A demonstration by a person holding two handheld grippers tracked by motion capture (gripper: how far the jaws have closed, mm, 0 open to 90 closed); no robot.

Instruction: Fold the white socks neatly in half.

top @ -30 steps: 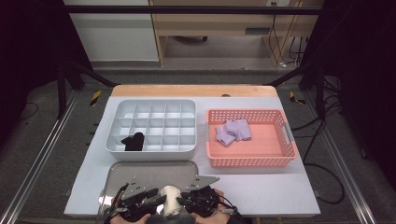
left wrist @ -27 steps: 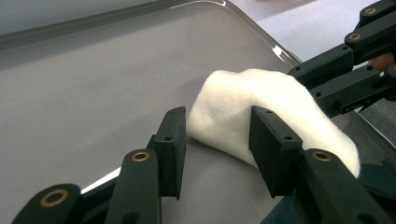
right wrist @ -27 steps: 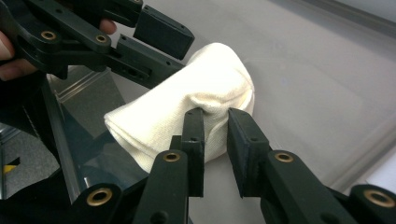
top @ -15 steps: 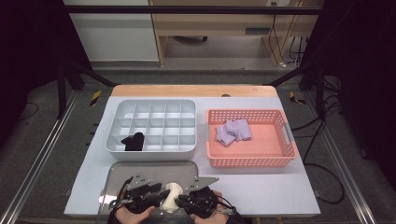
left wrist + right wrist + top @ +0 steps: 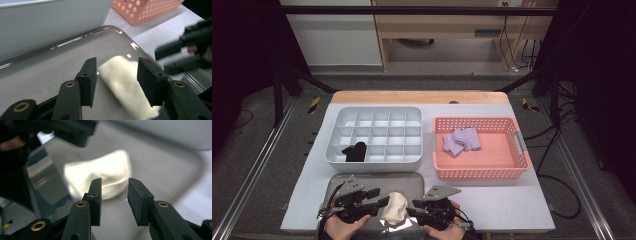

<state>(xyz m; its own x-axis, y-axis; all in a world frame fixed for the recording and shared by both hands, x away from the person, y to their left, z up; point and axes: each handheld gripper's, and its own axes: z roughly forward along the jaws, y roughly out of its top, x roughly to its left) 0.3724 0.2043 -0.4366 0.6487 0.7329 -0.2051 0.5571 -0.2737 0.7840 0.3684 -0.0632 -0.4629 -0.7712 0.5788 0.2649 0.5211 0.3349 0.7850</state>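
- A cream rolled cloth (image 5: 394, 208) lies on the metal tray (image 5: 362, 179) at the near edge of the table, between the two grippers
- The left gripper (image 5: 382, 202) has its jaws spread apart, one on each side of the cloth's end, not pinching it
- The right gripper (image 5: 411, 208) faces the cloth from the other side, jaws parted and empty
- Behind the tray stands a white divided box (image 5: 377, 134) holding a black item (image 5: 355, 151)
- A pink basket (image 5: 482, 147) to its right holds folded purple cloths (image 5: 461, 140)
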